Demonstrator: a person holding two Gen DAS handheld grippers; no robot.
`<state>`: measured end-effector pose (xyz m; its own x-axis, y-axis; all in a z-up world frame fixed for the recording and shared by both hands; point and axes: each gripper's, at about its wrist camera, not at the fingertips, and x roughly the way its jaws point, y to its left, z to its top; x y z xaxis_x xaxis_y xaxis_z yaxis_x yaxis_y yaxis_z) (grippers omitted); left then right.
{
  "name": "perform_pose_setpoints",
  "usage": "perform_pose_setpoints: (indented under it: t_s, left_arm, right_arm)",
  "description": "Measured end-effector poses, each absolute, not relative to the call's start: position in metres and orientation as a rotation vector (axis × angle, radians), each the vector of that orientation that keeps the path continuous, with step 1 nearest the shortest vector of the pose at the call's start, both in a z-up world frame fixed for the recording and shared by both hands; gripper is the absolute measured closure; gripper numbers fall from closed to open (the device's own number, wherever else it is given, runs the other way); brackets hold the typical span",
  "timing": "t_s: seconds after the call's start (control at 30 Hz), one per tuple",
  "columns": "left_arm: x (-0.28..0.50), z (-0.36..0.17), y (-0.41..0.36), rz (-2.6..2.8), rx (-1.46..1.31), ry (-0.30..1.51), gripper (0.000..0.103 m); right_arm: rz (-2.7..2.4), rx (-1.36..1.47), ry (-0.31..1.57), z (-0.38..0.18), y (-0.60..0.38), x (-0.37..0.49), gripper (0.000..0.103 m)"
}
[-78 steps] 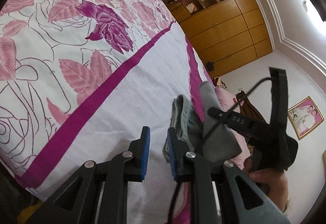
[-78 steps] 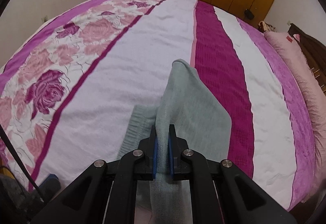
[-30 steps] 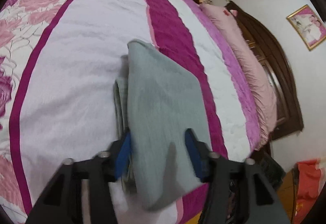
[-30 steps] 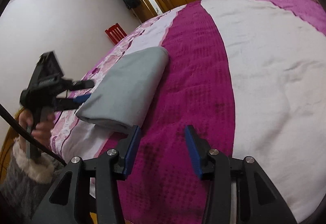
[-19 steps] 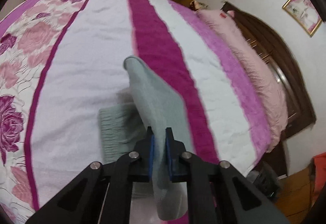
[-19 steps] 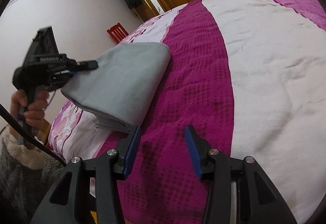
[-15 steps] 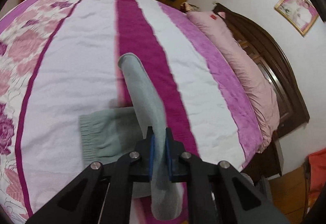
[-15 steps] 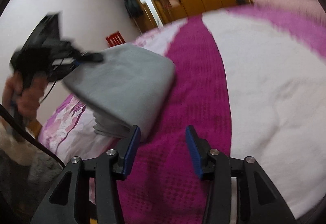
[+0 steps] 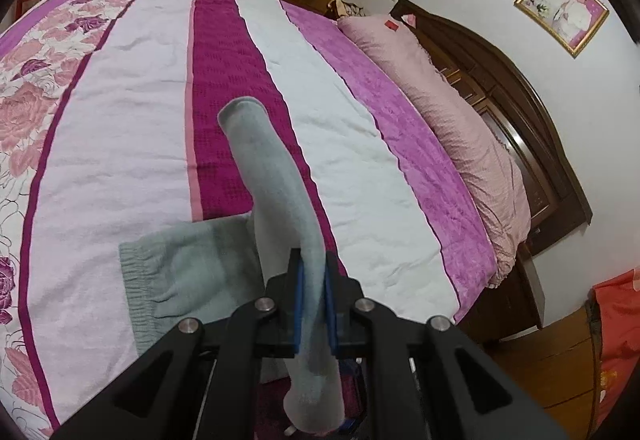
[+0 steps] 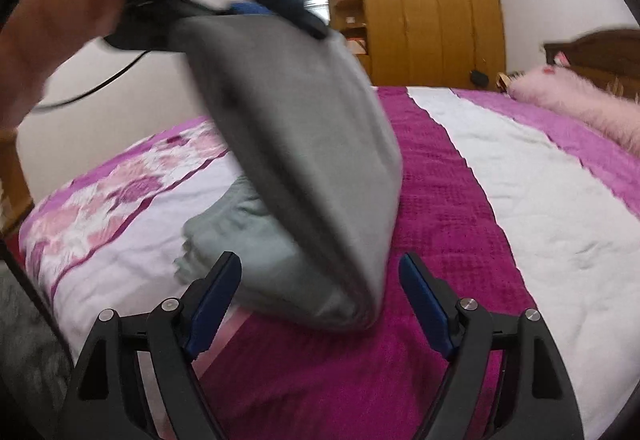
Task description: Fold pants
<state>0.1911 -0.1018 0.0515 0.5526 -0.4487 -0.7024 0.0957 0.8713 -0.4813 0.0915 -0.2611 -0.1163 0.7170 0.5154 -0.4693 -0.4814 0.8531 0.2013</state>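
The left gripper (image 9: 313,304) points steeply down at the bed (image 9: 132,144), its blue pads clamped on a raised fold of the grey pants (image 9: 276,200), whose elastic waistband end lies on the bedspread's white stripe. The right gripper (image 10: 320,304), tilted shallowly, has just been opening; its jaws stand wide, nothing gripped, the pants' hanging fold just above them.

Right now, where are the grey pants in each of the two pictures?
Left wrist view: grey pants run up the centre, clamped between the left gripper fingers.
Right wrist view: they hang centre-left, lifted.
Shared landmark: the dark magenta stripe beneath them.
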Motion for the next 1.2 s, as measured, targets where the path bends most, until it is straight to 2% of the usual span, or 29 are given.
perform_pose_setpoints:
  t_s: [0.17,0.47,0.7,0.9,1.07,1.2]
  left_arm:
    - [0.191,0.047,-0.090,-0.334,-0.441,0.922,0.094]
    - [0.176,0.024,-0.056,-0.312,-0.517,0.896,0.094]
    - [0.152,-0.022,-0.016,-0.261,-0.614,0.881,0.094]
    - [0.151,-0.058,0.007,-0.227,-0.651,0.895,0.094]
    - [0.147,-0.073,0.014,-0.210,-0.676,0.905,0.094]
    - [0.135,-0.070,0.017,-0.169,-0.659,0.908,0.084]
  right_arm:
    - [0.481,0.251,0.678,-0.145,-0.301,0.112,0.024]
    - [0.373,0.156,0.673,-0.141,-0.306,0.091,0.024]
    - [0.371,0.132,0.669,-0.140,-0.303,0.090,0.023]
    - [0.350,0.061,0.657,-0.143,-0.293,0.088,0.018]
    - [0.364,0.073,0.686,-0.141,-0.303,0.088,0.019]
    - [0.338,0.184,0.688,-0.121,-0.339,0.081,0.018]
